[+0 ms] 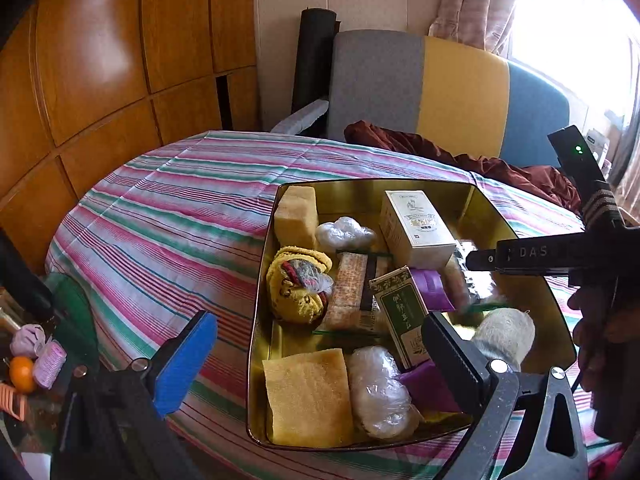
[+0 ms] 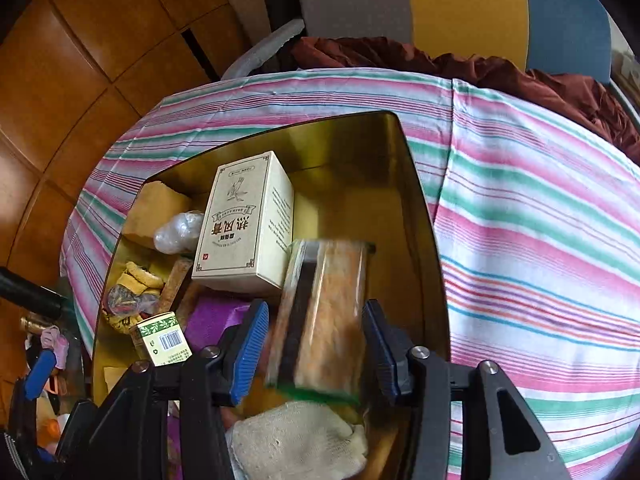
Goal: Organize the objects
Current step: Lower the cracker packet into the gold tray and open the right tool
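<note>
A gold tin (image 1: pixel 484 204) (image 2: pixel 424 216) sits on the striped tablecloth (image 1: pixel 160 220), packed with a white box (image 1: pixel 416 226) (image 2: pixel 244 220), a green box (image 1: pixel 402 312), a yellow sponge (image 1: pixel 308 396), a plastic-wrapped bundle (image 1: pixel 378 392) and a white knit roll (image 1: pixel 504 336) (image 2: pixel 296 440). My left gripper (image 1: pixel 318 320) hangs wide open over the tin's near end, holding nothing. My right gripper (image 2: pixel 316 344) points down into the tin's right side with a clear-wrapped cracker packet (image 2: pixel 324 312) between its blue pads. The packet is blurred, the fingers are sharp, and a thin gap shows at the left pad.
A grey, yellow and blue chair (image 1: pixel 420 88) with a maroon cloth (image 1: pixel 480 160) stands behind the table. Wooden panels fill the left wall. Small clutter, including an orange (image 1: pixel 21 372), lies off the table's left edge. A hand (image 1: pixel 600 340) holds the right gripper.
</note>
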{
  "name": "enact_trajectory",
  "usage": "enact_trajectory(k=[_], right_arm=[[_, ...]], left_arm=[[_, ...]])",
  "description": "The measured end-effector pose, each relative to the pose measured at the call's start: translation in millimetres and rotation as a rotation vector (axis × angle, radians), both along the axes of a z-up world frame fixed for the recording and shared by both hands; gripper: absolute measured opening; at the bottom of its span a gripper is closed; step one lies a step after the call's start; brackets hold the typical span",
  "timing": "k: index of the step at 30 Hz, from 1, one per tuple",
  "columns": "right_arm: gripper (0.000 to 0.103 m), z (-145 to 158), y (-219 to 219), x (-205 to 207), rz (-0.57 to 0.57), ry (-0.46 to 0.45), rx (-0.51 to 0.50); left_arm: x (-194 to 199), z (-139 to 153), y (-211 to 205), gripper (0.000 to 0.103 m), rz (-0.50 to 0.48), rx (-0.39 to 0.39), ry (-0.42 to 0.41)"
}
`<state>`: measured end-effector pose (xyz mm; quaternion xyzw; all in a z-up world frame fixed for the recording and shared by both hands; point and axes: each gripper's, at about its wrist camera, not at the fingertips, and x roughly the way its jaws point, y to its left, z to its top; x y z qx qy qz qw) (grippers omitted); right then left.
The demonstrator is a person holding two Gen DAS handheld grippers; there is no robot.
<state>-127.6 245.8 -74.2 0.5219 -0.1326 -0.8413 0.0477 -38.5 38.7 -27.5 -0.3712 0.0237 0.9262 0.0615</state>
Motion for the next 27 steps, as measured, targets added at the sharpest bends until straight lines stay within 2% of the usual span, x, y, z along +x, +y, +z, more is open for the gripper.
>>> enact_trajectory(k=[5, 12, 15, 17, 18, 22, 27], right_arm=[[0.050, 5.6, -1.3, 13.5, 0.016, 0.027, -0.032], [0.050, 24.3, -9.6, 43.4, 0.029, 0.121, 0.033], [0.054, 33.0, -13.6, 62.5, 0.016, 0.176, 0.105], [0.065, 37.3, -15.2, 76.5, -0.003, 0.214, 0.157], [0.066, 39.0, -15.1, 82.8, -0.015, 0.229, 0.174], [0.069, 47.6, -14.1, 108.1, -0.066, 0.293, 0.246], [0.072, 50.6, -15.2, 127.4, -0.096, 0.336, 0.285]], left_arm=[[1.9, 1.8, 2.7, 0.103, 0.029, -0.025, 0.008], [9.1, 8.2, 8.9, 0.103, 0.050, -0.072, 0.047], [15.6, 12.3, 8.6, 0.103, 0.042, -0.049, 0.060], [19.0, 15.4, 8.4, 0.103, 0.039, -0.033, 0.065], [21.4, 16.8, 8.8, 0.103, 0.036, -0.026, 0.069], [31.5, 21.7, 10.2, 0.103, 0.019, 0.008, 0.079], [41.7, 24.6, 12.8, 0.103, 0.002, 0.037, 0.079]])
